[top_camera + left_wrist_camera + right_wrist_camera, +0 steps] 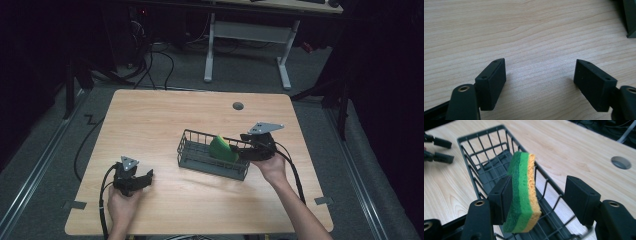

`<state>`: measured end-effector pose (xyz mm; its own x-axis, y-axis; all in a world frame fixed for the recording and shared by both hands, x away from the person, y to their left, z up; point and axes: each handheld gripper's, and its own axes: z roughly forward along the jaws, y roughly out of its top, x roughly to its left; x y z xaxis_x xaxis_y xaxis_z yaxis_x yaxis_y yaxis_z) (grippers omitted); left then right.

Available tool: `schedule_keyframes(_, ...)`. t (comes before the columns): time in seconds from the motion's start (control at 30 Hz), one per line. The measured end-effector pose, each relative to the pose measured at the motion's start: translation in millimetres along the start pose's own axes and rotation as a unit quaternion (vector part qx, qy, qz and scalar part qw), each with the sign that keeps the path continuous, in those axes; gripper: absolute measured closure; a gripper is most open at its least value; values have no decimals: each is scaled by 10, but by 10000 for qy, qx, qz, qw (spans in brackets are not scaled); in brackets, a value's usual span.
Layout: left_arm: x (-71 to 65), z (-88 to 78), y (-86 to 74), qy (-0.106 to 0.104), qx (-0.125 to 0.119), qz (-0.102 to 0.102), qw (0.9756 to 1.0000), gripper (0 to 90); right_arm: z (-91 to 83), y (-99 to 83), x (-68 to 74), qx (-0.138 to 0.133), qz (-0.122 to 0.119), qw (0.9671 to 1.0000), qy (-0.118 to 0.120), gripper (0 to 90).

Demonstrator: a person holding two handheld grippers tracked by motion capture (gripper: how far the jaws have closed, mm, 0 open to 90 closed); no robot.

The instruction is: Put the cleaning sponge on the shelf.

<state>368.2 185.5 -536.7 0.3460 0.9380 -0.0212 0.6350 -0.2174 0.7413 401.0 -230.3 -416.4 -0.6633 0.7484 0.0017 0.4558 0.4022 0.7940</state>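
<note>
A green and yellow sponge (524,192) stands on edge over the dark wire basket (474,137), leaning on the rim. My right gripper (539,185) straddles it. The left pad (501,197) touches the sponge's green face, while a clear gap separates the yellow face from the right pad (580,197), so the jaws stand open. In the high view the sponge (222,149) sits at the right end of the basket (200,162), with the right gripper (240,147) reaching in from the right. My left gripper (145,177) rests open on the table at the front left, its jaws (540,62) holding nothing.
The wooden table (165,115) has a round cable hole (238,106) near its far edge. A white desk frame (247,35) and cables lie on the floor beyond. The left gripper (439,150) lies far off past the basket in the right gripper view.
</note>
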Motion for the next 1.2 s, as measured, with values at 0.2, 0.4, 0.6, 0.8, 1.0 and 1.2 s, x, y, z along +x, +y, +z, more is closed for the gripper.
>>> schedule_keyframes(0.2,0,0,0,1,1,3,10000,263,-165,-10,-43,-87,75,9999,-79,397)
schedule_keyframes(0.4,-1,0,0,3,-1,2,10000,263,-396,-82,-137,-269,339,9989,-204,409)
schedule_keyframes(0.6,-4,1,1,12,3,11,10000,264,-606,-187,-237,-394,536,9971,-362,414)
schedule_keyframes(0.8,-4,1,1,16,2,10,10000,265,-761,-306,-311,-538,746,9948,-436,419)
schedule_keyframes(1.0,-4,1,1,15,1,9,10000,265,-863,-496,-393,-587,996,9920,-510,419)
schedule_keyframes(1.2,-4,1,1,17,2,10,10000,265,-951,-688,-453,-645,1204,9889,-582,420)
